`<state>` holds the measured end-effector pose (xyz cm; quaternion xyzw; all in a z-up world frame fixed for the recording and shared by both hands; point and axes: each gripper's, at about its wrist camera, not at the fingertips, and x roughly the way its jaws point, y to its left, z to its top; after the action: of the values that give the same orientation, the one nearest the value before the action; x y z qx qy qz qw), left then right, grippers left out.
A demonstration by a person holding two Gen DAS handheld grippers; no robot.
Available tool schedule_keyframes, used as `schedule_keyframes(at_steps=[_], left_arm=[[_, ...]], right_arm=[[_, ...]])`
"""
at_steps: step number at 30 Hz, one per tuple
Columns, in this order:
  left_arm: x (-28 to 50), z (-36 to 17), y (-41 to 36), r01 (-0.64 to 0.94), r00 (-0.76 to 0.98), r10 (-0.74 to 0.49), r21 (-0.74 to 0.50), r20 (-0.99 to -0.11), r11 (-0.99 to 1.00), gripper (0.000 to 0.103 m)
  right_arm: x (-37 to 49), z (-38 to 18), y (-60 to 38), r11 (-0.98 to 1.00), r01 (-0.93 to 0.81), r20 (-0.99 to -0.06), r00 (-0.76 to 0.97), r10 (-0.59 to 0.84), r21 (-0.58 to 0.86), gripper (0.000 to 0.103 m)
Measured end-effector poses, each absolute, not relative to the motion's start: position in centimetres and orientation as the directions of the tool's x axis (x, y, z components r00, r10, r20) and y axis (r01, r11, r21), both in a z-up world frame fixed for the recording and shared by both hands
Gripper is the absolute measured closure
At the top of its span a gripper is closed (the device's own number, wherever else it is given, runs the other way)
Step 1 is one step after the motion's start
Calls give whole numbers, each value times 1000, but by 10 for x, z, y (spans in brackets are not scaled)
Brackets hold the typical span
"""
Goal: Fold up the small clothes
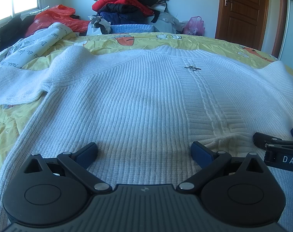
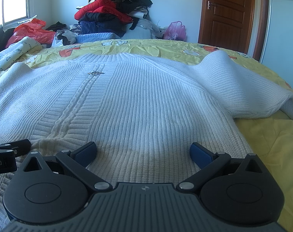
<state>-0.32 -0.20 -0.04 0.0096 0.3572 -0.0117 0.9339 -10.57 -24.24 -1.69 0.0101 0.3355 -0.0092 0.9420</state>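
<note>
A white ribbed knit sweater (image 1: 142, 100) lies flat, front up, on the yellow bedspread (image 1: 9, 127), neck far from me, with a small metal clasp (image 1: 192, 68) on its cable braid. Its left sleeve (image 1: 20, 83) spreads left. In the right wrist view the sweater (image 2: 146, 100) has its right sleeve (image 2: 243, 85) bunched at the right. My left gripper (image 1: 144, 151) is open, low over the hem left of the braid. My right gripper (image 2: 143, 151) is open over the hem right of the braid. Each gripper shows at the edge of the other's view.
A pile of red, black and blue clothes (image 1: 127, 5) stands against the far wall. An orange plastic bag (image 1: 55, 17) and a printed white cloth (image 1: 36, 44) lie far left. A pink bag (image 1: 194, 26) and brown door (image 1: 243, 11) are far right.
</note>
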Motion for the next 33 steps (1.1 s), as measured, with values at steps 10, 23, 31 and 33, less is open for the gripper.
schedule_keyframes(at_steps=[10,23,31,33], left_arm=[[-3,0,-2,28,745,-14,10,-667,1000,0],[-3,2,-5,23,743,-1,24,-669,999,0],[7,4,-3,38,747,-13,23,-665,999,0],[7,3,-3,42,749,-18,21,-663,999,0]], right_arm=[[-106,-17,-242,1000,24,-632,775,-11,13,0],[-106,-16,-242,1000,24,-633,774,-10,13,0],[-107,-17,-241,1000,20,-635,773,-4,17,0],[-108,-15,-243,1000,12,-637,771,7,26,1]])
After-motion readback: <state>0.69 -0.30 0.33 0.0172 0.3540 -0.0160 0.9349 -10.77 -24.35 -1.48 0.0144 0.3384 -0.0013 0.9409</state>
